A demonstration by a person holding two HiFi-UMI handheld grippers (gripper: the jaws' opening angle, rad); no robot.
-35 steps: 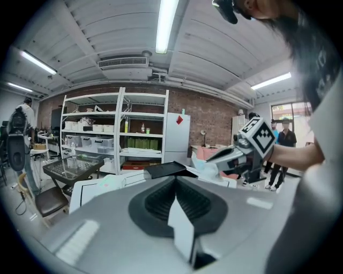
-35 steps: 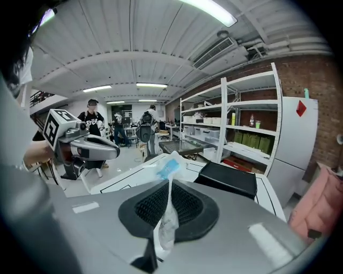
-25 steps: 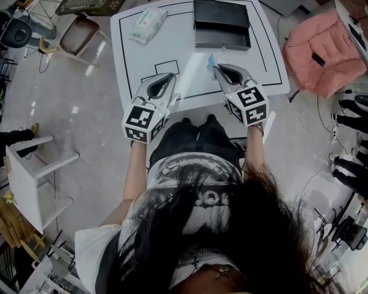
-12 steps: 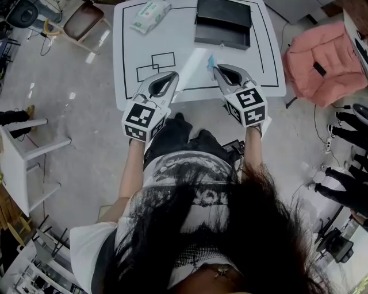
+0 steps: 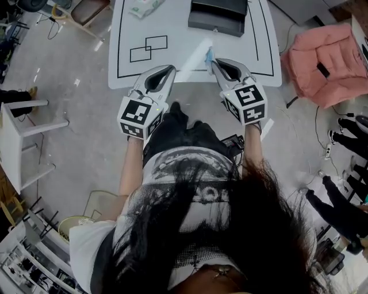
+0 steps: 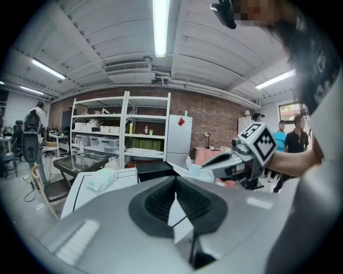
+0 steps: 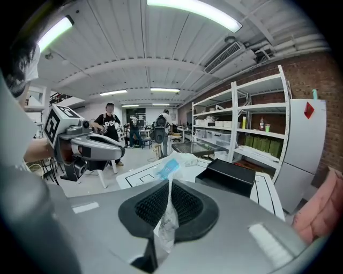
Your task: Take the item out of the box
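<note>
White table [image 5: 123,34], ruled with black outlines, fills the top of the head view. We see the black box [image 5: 218,14] at its far edge, right of the middle, and a wipes pack [image 5: 141,6] at the far left corner. Both tools hang at the near edge. Our left gripper [image 5: 168,70] has its jaws pressed together with nothing in them. Our right gripper [image 5: 215,62] pinches the packet [image 5: 209,55], a small clear bag with a blue label. The packet is out of the box and well apart from it, just over the near edge. A pink chair [image 5: 322,57] stands beyond the right edge.

From the left gripper view we look past closed, empty jaws to the table, the box and the right gripper [image 6: 199,170], with pale film poking from its tip. Shelving [image 6: 123,128] stands behind, against a brick wall.

The right gripper view shows the grip best. The pads are closed on thin film, the label end [image 7: 167,168] stands free above the tips, and a crumpled tail hangs below them.

We judge that pinch to be the weak point. Slick film held by a narrow strip could slide out if we swing the hand or let the jaws ease. This close to the near edge, it would likely land on the floor, not the table. The left gripper is close beside it and could brush the free end and tug it loose. On release, the film may also cling to a pad instead of dropping cleanly.
</note>
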